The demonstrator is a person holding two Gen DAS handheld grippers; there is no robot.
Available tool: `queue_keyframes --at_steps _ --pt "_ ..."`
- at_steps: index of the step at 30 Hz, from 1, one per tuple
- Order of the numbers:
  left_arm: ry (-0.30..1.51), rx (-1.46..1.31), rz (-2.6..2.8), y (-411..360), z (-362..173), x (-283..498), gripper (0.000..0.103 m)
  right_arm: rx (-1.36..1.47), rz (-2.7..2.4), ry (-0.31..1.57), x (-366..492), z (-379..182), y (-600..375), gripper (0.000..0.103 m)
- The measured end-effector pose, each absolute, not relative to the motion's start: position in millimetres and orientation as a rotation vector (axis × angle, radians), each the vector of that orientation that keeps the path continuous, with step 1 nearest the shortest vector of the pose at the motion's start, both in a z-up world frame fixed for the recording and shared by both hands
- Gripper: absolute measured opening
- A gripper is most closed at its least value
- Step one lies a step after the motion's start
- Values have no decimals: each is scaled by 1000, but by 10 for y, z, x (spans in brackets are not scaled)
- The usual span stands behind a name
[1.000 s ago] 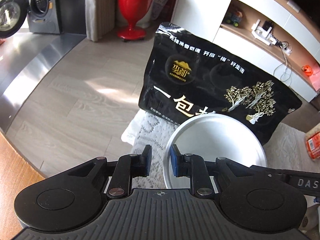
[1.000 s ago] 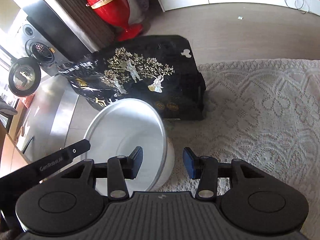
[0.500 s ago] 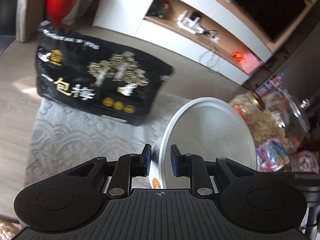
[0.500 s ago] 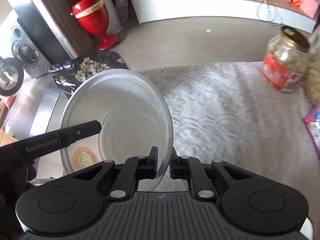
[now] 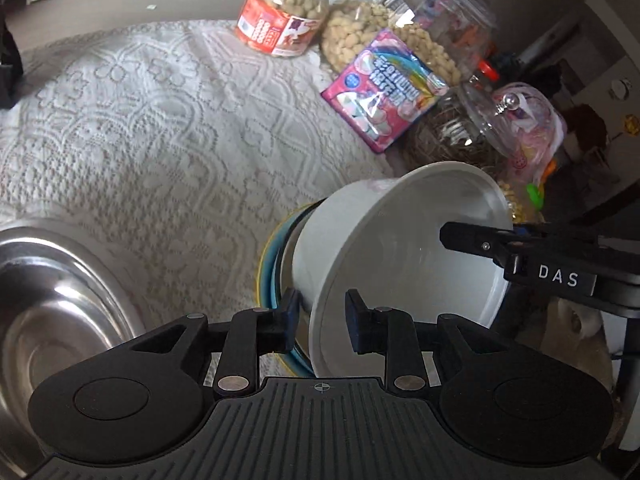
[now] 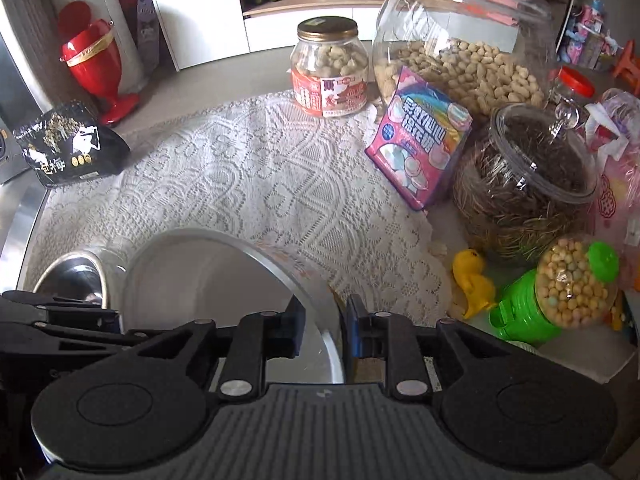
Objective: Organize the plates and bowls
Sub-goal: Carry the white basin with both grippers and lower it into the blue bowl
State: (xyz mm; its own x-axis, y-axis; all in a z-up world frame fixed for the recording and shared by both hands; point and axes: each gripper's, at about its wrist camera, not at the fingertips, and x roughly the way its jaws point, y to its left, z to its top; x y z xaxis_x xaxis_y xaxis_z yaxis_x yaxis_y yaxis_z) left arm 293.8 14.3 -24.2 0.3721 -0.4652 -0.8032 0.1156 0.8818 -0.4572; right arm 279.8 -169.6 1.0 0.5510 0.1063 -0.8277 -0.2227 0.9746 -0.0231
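Lace tablecloth (image 6: 256,184): our left gripper (image 5: 319,314) and right gripper (image 6: 322,330), both narrow-jawed, straddle opposite rims of the tilted white bowl (image 5: 400,256) over stacked plates (image 5: 270,268); steel bowl (image 5: 44,320) at left edge.

Both views are lit by soft daylight, moderately bright. Strong fisheye bending is seen at the edges, corners darkened. Glare is thrown off the round stainless steel bowl (image 5: 52,312) and the large clear plastic peanut jar (image 6: 460,36). Slight motion blur is noted on the white lace tablecloth (image 5: 160,128).
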Motion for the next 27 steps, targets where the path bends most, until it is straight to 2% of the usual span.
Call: queue_keyframes --at_steps 5,9,11,16,21,25,26,27 --pt "1083 -278 -290 94 -3 2793 25 -73 259 941 2817 -48 -1837 30" --pt "1011 -233 -232 61 188 2760 25 -38 308 875 2726 -31 -2009 46" --pt "984 -215 -213 13 210 2746 25 4 342 859 2690 -46 -2103 49" --pt "948 -151 -167 -157 140 2719 25 92 398 824 2605 -70 -2305 49" --pt "897 -274 -171 -54 148 2496 25 74 402 754 2509 -28 -2377 49" --pt "970 -311 -183 -84 37 2469 25 76 440 790 2568 -92 -2304 48" --pt "987 -313 -186 -112 -9 2492 25 88 462 810 2579 -110 -2270 45" --pt "998 -310 -184 -139 -47 2521 29 101 491 825 2579 -115 -2243 37"
